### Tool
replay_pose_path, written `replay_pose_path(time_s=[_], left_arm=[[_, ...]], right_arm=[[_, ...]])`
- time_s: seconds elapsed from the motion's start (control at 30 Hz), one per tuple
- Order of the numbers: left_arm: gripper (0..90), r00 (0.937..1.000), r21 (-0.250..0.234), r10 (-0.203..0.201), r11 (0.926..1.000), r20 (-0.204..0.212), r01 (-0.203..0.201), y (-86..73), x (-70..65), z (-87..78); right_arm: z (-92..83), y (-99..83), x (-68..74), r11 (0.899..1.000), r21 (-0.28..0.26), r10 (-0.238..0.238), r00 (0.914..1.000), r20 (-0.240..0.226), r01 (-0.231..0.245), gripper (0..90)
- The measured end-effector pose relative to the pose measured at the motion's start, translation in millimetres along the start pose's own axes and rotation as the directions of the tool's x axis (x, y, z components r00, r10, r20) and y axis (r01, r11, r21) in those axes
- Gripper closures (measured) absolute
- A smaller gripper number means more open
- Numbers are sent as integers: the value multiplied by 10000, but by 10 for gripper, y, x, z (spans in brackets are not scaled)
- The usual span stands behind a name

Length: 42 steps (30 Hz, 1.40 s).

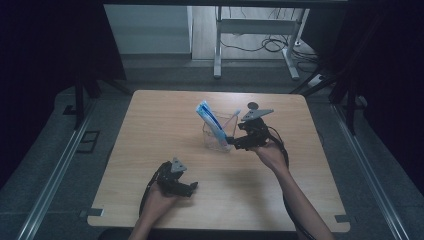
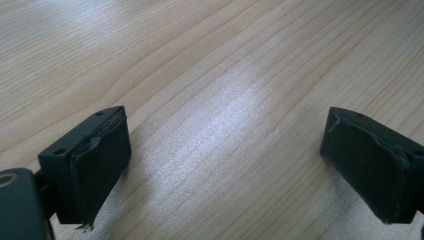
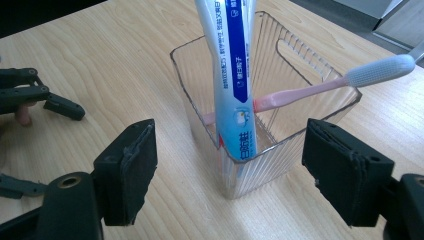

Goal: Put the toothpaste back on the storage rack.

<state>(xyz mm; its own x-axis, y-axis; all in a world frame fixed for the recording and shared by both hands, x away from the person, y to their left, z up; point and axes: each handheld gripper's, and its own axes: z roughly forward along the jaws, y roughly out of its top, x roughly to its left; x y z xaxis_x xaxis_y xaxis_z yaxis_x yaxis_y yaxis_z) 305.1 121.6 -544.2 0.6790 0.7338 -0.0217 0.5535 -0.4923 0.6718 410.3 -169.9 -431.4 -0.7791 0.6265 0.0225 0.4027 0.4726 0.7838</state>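
Centrally on the wooden table (image 1: 150, 150) stands a clear plastic holder (image 3: 280, 135), square in plan with fine vertical ribbing on its walls and an oval slot cut near the rim of its far side. Inside it a toothpaste tube (image 3: 232, 75) leans upright, glossy white and pale blue with a dark blue stripe; the stripe and lower end carry small printed characters too fine to read. A toothbrush (image 3: 320, 90) with a slim pink handle crosses behind the tube, its grey bristled head poking out over the holder's rim.

The right gripper (image 3: 230, 175) faces the holder's near corner, its padded black jaws spread wide to either side of it and pressing on nothing; the corner sits just ahead of the gap.

The left gripper (image 2: 225, 165) rests near the table's front edge, well apart from the holder, jaws wide over bare wood grain and holding nothing. Broad open tabletop lies all around the holder, pale and smooth with a light sheen.
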Motion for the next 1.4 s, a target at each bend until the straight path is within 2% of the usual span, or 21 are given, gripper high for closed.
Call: replay_pose_path(time_s=[0.67, 0.93, 1.4], left_arm=[[61, 10000, -20, -2, 10000, 5, 2, -1, 0, 1], [61, 10000, -18, 34, 10000, -4, -34, 0, 3, 1], [61, 10000, -21, 5, 10000, -1, -5, -1, 0, 1]], right_arm=[[-79, -218, 75, 9999, -143, 49, 9999, -98, -50, 198], [-132, -376, 71, 9998, -13, 193, 9998, -32, -193, 190], [-222, -581, 75, 9996, 232, 180, 9995, 249, -186, 151]])
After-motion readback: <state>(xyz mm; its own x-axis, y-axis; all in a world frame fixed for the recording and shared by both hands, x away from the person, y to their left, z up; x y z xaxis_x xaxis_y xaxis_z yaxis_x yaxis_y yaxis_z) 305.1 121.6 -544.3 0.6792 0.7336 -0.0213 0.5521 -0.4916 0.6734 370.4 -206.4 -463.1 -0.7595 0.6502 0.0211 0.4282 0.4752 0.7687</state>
